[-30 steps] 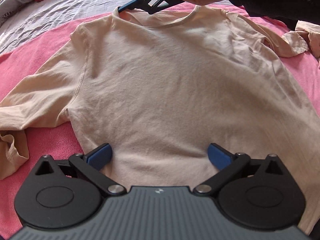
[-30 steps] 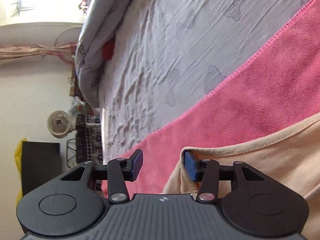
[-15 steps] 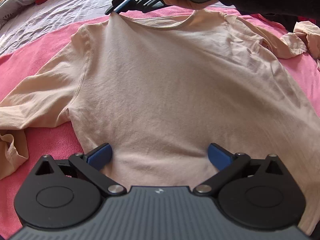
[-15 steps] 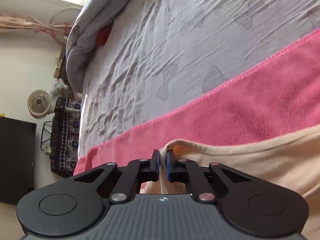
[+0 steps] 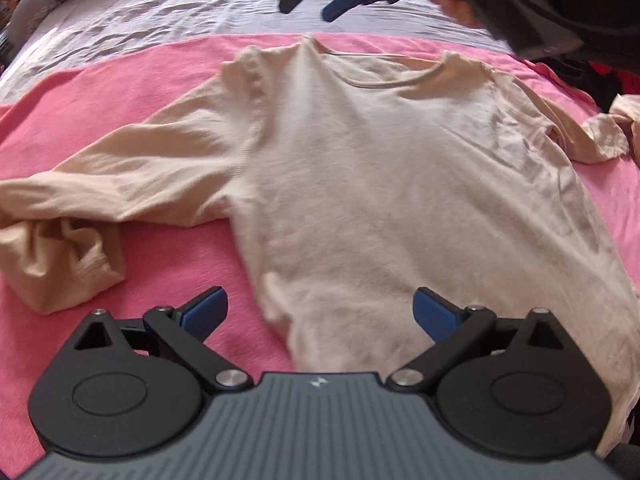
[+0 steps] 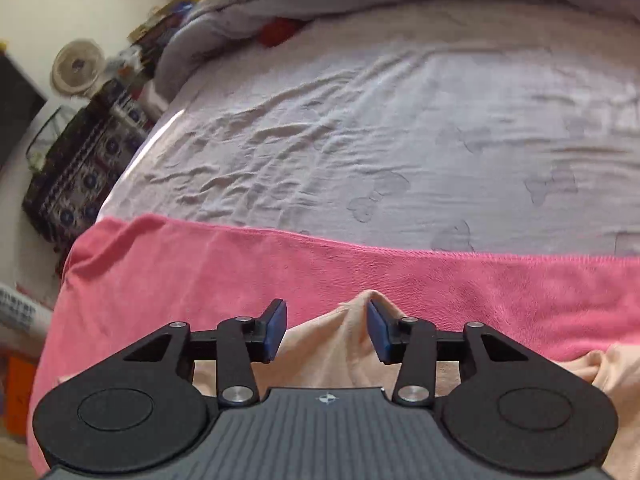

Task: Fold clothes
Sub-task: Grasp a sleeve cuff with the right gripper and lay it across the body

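A beige long-sleeved shirt (image 5: 380, 184) lies face up on a pink towel (image 5: 120, 92), collar at the far side. Its left sleeve (image 5: 60, 264) is bunched up at the near left; the other sleeve (image 5: 600, 136) trails off to the right. My left gripper (image 5: 320, 312) hangs open over the hem's left corner, gripping nothing. My right gripper (image 5: 310, 6), held by a hand (image 5: 452, 0), hovers above the collar's left end with its jaws opening. In the right wrist view a raised peak of the shirt (image 6: 332, 352) stands between the spread pads of the right gripper (image 6: 326, 320), close to the right pad.
The towel (image 6: 200, 264) covers the near part of a bed with a creased grey sheet (image 6: 360, 140). A grey duvet (image 6: 224, 28) and something red (image 6: 276, 32) lie at the bed's far end. A fan (image 6: 76, 66) and a patterned box (image 6: 80, 160) stand beside the bed.
The right gripper closed on the shirt by the collar, pulled it up, then opened and rose away, leaving a peak of cloth. The left gripper drew back and up, still open.
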`<state>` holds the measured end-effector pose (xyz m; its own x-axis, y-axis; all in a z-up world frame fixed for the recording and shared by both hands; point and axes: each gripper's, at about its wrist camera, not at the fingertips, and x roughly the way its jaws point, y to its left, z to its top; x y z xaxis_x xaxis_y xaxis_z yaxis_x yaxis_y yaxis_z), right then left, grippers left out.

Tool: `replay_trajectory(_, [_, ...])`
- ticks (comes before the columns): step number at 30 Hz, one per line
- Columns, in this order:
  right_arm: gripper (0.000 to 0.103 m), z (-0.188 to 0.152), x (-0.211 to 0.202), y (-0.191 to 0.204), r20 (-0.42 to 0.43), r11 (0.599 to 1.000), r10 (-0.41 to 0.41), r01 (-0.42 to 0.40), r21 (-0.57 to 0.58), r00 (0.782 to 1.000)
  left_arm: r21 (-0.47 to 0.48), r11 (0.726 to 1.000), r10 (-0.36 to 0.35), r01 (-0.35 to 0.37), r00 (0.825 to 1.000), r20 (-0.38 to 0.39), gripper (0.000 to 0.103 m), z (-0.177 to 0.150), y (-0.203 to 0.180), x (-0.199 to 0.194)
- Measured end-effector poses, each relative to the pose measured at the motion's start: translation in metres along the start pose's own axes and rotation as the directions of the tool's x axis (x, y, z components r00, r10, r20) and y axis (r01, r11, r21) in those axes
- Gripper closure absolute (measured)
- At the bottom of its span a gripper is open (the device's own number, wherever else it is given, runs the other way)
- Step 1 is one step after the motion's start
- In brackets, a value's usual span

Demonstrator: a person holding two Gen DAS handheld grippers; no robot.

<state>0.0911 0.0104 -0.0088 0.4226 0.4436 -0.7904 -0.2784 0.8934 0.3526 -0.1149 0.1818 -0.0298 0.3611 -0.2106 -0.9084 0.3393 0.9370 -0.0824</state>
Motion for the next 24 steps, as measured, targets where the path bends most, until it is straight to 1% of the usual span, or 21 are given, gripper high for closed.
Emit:
replay_trajectory(1, [0.057, -0.002, -0.010, 0.022, -0.005, 0.996, 0.018, -0.018, -0.093, 1.000, -0.026, 0.999, 0.026, -0.026, 1.000, -0.007, 0.003, -0.004, 0.010, -0.007])
replay_trajectory(2, [0.057, -0.006, -0.013, 0.044, -0.026, 0.986, 0.052, -0.055, -0.155, 0.998, -0.055, 0.997, 0.057, -0.057, 0.998, -0.016, 0.003, -0.009, 0.023, -0.015])
replay_trajectory(4, [0.058, -0.020, -0.016, 0.089, -0.083, 0.958, 0.115, -0.133, -0.255, 0.990, -0.113, 0.986, 0.120, -0.124, 0.992, -0.039, 0.003, -0.024, 0.048, -0.031])
replay_trajectory(5, [0.059, -0.030, -0.014, 0.111, -0.119, 0.942, 0.135, -0.164, -0.292, 0.984, -0.150, 0.975, 0.155, -0.161, 0.987, -0.054, 0.003, -0.032, 0.063, -0.039])
replay_trajectory(6, [0.059, -0.041, -0.009, 0.131, -0.149, 0.925, 0.141, -0.184, -0.332, 0.979, -0.193, 0.962, 0.185, -0.195, 0.980, -0.072, 0.003, -0.042, 0.080, -0.047])
replay_trajectory(8, [0.062, -0.066, 0.007, 0.166, -0.205, 0.896, 0.115, -0.191, -0.401, 0.972, -0.276, 0.926, 0.234, -0.256, 0.966, -0.109, 0.003, -0.062, 0.111, -0.061])
replay_trajectory(11, [0.063, -0.095, 0.038, 0.197, -0.253, 0.905, 0.071, -0.169, -0.391, 0.965, -0.381, 0.858, 0.305, -0.345, 0.938, -0.163, 0.003, -0.091, 0.152, -0.081])
replay_trajectory(12, [0.065, -0.101, 0.046, 0.205, -0.249, 0.911, 0.054, -0.150, -0.385, 0.967, -0.403, 0.840, 0.321, -0.364, 0.931, -0.172, 0.004, -0.098, 0.161, -0.086])
replay_trajectory(13, [0.067, -0.106, 0.055, 0.212, -0.242, 0.916, 0.037, -0.130, -0.379, 0.969, -0.419, 0.827, 0.331, -0.375, 0.927, -0.177, 0.004, -0.105, 0.168, -0.091])
replay_trajectory(14, [0.086, -0.109, 0.061, 0.219, -0.230, 0.919, 0.025, -0.113, -0.378, 0.973, -0.434, 0.814, 0.341, -0.387, 0.922, -0.182, 0.004, -0.111, 0.176, -0.096])
replay_trajectory(15, [0.095, -0.111, 0.068, 0.226, -0.214, 0.927, 0.002, -0.082, -0.367, 0.977, -0.449, 0.800, 0.351, -0.398, 0.917, -0.187, 0.004, -0.117, 0.183, -0.101])
replay_trajectory(16, [0.095, -0.111, 0.072, 0.230, -0.208, 0.943, -0.010, -0.060, -0.328, 0.978, -0.459, 0.792, 0.356, -0.402, 0.915, -0.188, 0.004, -0.122, 0.189, -0.105])
replay_trajectory(18, [0.096, -0.108, 0.072, 0.233, -0.225, 0.977, 0.051, -0.095, -0.191, 0.973, -0.469, 0.790, 0.351, -0.394, 0.919, -0.181, 0.004, -0.129, 0.198, -0.112])
replay_trajectory(19, [0.096, -0.104, 0.070, 0.233, -0.240, 0.987, 0.122, -0.143, -0.070, 0.963, -0.470, 0.792, 0.347, -0.389, 0.921, -0.178, 0.004, -0.132, 0.203, -0.116])
replay_trajectory(20, [0.096, -0.100, 0.067, 0.232, -0.247, 0.980, 0.200, -0.191, 0.060, 0.948, -0.473, 0.793, 0.344, -0.385, 0.922, -0.176, 0.004, -0.135, 0.207, -0.118])
replay_trajectory(21, [0.096, -0.098, 0.064, 0.233, -0.238, 0.944, 0.307, -0.263, 0.202, 0.921, -0.476, 0.792, 0.341, -0.383, 0.924, -0.175, 0.004, -0.138, 0.211, -0.121])
replay_trajectory(22, [0.096, -0.096, 0.062, 0.237, -0.208, 0.881, 0.416, -0.335, 0.333, 0.885, -0.480, 0.790, 0.339, -0.380, 0.924, -0.174, 0.004, -0.140, 0.216, -0.125])
replay_trajectory(23, [0.096, -0.093, 0.060, 0.245, -0.174, 0.823, 0.498, -0.399, 0.404, 0.850, -0.486, 0.788, 0.338, -0.378, 0.925, -0.171, 0.004, -0.143, 0.222, -0.129])
replay_trajectory(24, [0.096, -0.090, 0.059, 0.254, -0.136, 0.759, 0.572, -0.458, 0.463, 0.809, -0.492, 0.785, 0.337, -0.376, 0.926, -0.169, 0.004, -0.146, 0.228, -0.133])
